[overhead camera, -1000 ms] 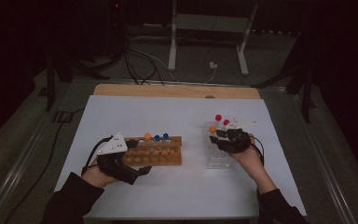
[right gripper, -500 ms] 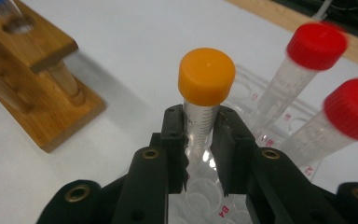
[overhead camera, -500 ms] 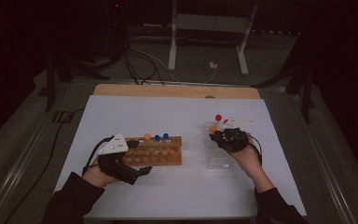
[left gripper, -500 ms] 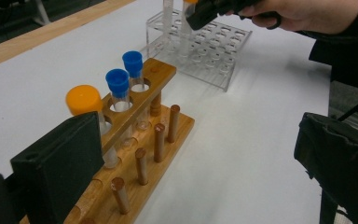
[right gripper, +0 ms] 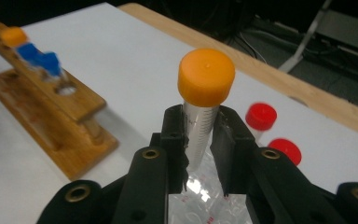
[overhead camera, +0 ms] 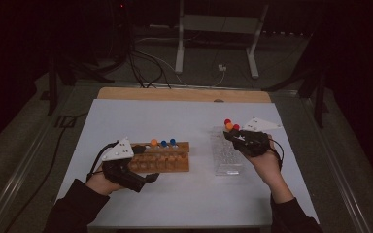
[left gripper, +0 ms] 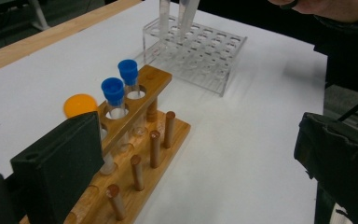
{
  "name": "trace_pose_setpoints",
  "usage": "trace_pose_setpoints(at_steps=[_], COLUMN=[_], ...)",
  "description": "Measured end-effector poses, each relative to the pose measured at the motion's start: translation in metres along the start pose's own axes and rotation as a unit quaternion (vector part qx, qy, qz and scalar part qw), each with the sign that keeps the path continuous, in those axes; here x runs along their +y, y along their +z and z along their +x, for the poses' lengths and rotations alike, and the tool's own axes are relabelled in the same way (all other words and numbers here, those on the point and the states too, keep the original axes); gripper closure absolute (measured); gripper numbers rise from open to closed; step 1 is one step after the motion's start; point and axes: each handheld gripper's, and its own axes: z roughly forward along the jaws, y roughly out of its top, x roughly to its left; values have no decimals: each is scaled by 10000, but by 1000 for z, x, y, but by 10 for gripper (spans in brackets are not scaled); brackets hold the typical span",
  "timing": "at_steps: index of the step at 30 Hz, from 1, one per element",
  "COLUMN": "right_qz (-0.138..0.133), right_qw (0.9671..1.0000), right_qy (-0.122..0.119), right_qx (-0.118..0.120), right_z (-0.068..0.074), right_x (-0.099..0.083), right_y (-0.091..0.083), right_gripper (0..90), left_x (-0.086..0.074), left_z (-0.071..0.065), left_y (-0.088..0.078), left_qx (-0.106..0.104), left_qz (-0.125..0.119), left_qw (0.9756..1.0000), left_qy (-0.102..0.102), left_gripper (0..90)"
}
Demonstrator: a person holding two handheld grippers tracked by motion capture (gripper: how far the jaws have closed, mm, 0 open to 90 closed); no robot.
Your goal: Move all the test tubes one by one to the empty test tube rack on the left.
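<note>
White tabletop, dim lab: right gripper (right gripper: pixel 200 140) just clamped on orange-capped tube (right gripper: pixel 204 100), lifted apparently clear of clear rack (overhead camera: pixel 226 154); red-capped tubes (right gripper: pixel 261 116) just behind. Transfer to wooden rack (overhead camera: pixel 162 156) likely next.

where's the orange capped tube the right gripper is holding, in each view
High view: orange-capped tube right of centre, over the clear rack.
Left gripper view: its lower part at the top edge.
Right gripper view: centre, in the right gripper.
Shared landmark: wooden rack.

dark room, grey floor (overhead camera: pixel 24 145), cables (overhead camera: pixel 145 63), metal stand legs (overhead camera: pixel 179 43).
</note>
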Motion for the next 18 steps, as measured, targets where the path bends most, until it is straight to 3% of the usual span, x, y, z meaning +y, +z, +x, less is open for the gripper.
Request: trace_pose_setpoints(at_steps=[10,18], right_qz=[39,213], right_qw=[9984,9944], right_qy=[-179,-343], right_qx=[535,978], right_z=[30,57], right_x=[3,-3], right_y=[-4,3], right_gripper=[748,748], left_x=[4,10], left_z=[-5,-12], left_y=[3,10], left_qx=[-86,-223], left_qz=[17,58], left_qw=[9999,9996], left_qy=[77,178], left_gripper=[19,19])
